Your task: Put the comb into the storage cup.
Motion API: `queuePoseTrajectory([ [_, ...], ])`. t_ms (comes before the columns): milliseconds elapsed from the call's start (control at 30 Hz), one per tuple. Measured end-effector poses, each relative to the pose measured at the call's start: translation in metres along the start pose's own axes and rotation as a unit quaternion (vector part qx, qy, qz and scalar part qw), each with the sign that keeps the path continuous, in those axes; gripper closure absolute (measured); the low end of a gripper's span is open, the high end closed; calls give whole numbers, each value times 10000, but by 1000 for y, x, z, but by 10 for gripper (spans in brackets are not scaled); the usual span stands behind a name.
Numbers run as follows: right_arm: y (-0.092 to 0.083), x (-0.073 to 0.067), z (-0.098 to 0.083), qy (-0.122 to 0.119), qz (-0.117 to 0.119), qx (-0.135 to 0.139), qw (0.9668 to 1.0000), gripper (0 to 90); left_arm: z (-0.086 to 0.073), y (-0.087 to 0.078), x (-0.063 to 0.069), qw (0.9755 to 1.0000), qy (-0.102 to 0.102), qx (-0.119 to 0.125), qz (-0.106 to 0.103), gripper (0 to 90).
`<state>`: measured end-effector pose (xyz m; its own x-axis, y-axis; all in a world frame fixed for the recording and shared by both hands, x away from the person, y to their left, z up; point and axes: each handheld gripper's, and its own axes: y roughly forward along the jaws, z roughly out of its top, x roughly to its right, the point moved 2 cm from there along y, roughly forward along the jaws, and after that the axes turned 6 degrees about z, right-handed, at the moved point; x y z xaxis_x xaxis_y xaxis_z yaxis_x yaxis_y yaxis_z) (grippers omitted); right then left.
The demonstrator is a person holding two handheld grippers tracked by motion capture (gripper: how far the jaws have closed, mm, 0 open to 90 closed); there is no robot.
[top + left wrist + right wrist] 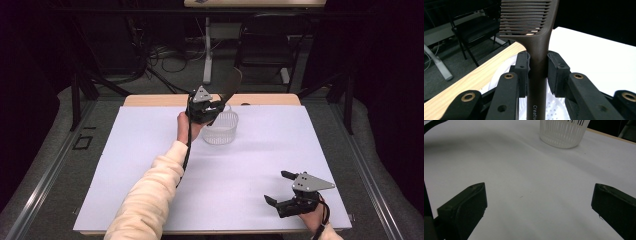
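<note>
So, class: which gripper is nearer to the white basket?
Left. The left gripper is right at the white basket, over its far-left rim, shut on a dark comb. The right gripper sits open, far off near the table's front right corner.

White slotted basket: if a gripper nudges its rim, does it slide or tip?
The white slotted basket looks thin-walled and holds nothing visible, so probably light. Its base is narrower than its rim, and the white table cover looks smooth, so a low push likely slides it; a rim push may tip it.

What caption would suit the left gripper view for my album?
Left claw clamped on the handle of a dark brown comb, teeth up, above a white perforated basket.
</note>
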<state>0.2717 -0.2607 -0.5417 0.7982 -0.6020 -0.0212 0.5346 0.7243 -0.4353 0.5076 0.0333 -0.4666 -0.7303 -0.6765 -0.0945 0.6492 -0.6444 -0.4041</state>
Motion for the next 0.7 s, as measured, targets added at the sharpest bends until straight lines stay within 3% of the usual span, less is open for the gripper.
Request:
queuePoseTrajectory([
  [700,0,1,0,0,-23,-34,10000,0,-7,8,3,9993,166,-264,-216,719],
])
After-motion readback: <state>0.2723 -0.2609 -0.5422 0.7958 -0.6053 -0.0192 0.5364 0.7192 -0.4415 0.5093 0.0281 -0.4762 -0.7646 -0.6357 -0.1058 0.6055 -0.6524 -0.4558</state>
